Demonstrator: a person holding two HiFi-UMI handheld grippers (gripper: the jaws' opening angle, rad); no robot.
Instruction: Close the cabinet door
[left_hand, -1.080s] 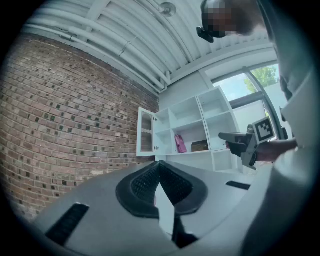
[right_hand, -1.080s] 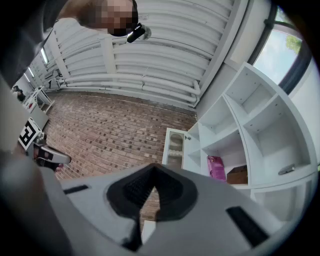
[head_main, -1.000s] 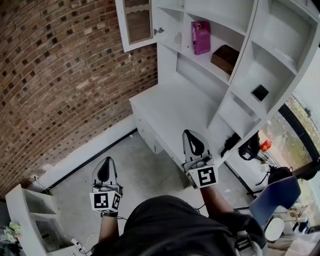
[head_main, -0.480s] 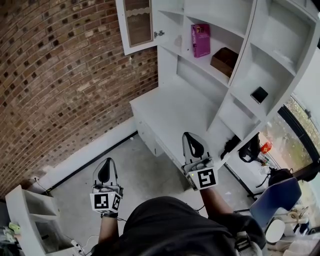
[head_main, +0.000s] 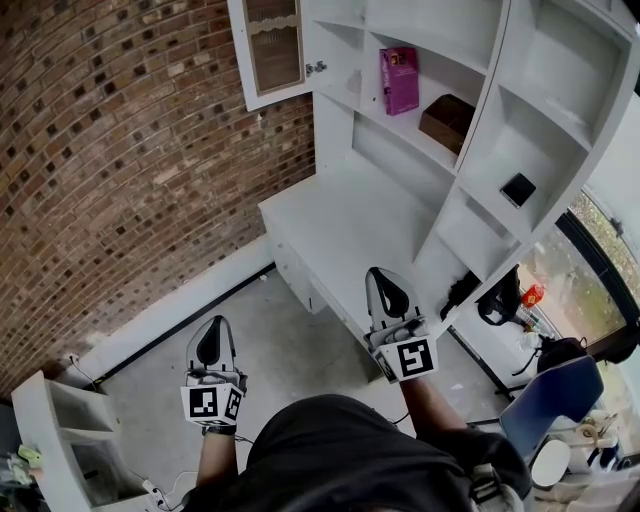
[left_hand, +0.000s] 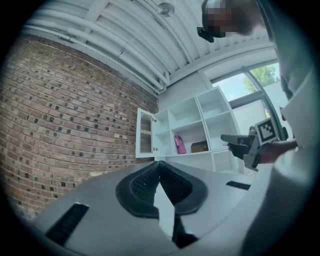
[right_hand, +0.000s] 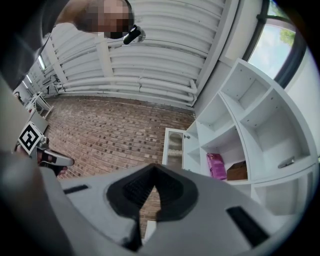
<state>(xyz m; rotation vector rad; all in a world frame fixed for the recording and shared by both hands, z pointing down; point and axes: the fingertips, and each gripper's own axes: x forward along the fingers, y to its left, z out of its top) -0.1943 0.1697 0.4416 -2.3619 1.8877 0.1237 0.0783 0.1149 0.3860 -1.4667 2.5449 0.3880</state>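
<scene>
The white cabinet door (head_main: 275, 50) with a glass panel stands swung open at the top left of the white shelf unit (head_main: 470, 150), beside the brick wall. It also shows as the open door (left_hand: 145, 139) in the left gripper view and the open door (right_hand: 174, 147) in the right gripper view. My left gripper (head_main: 209, 332) is shut and empty, low over the floor and far from the door. Over the desk's front edge, my right gripper (head_main: 386, 282) is also shut and holds nothing. The jaws of both point towards the shelves.
A pink box (head_main: 399, 80) and a brown box (head_main: 447, 118) sit in a shelf compartment right of the door; a small black thing (head_main: 519, 188) lies lower right. The white desk top (head_main: 350, 215) runs below. A blue chair (head_main: 555, 395) stands at the right, a small white shelf (head_main: 60, 440) at the left.
</scene>
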